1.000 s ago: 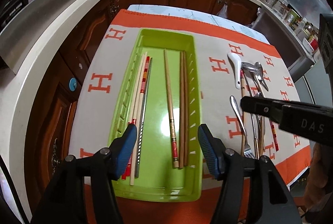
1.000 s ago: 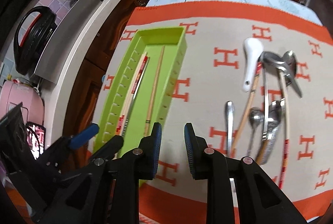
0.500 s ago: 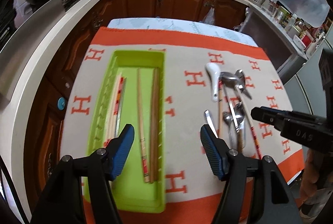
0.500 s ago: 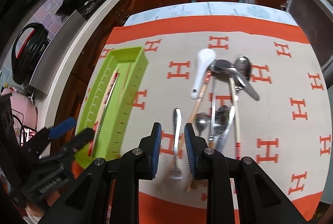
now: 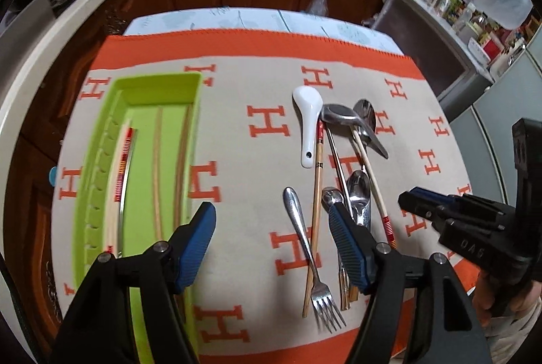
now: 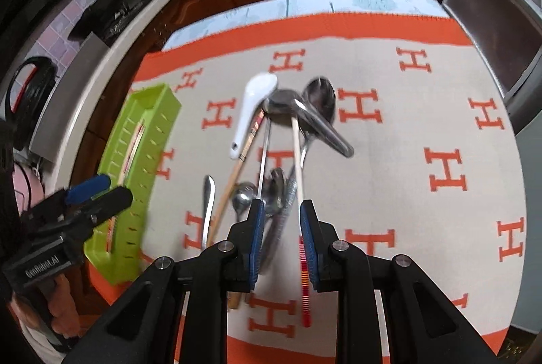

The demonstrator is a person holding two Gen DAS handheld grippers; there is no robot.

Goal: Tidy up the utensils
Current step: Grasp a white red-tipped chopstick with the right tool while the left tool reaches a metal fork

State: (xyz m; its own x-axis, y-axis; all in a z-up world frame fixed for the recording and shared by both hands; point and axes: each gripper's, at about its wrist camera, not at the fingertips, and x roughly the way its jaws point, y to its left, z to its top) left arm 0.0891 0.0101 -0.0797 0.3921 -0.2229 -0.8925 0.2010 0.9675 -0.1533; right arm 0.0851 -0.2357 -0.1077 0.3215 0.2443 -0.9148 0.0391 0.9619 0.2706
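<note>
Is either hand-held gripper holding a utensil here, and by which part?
No. The left hand-held gripper and right hand-held gripper both hover empty above the loose utensil pile.

The left hand-held gripper hangs over the orange-and-beige cloth covering the worktop; its jaws have just been opening and stand apart with nothing pressed between the blue pads. To its left lies the green tray, with several chopsticks lying lengthwise inside. Between the pads lies a fork beside a wooden chopstick. Further back, a white ceramic spoon lies next to a heap of metal spoons. The right hand-held gripper enters from the right edge.
</note>
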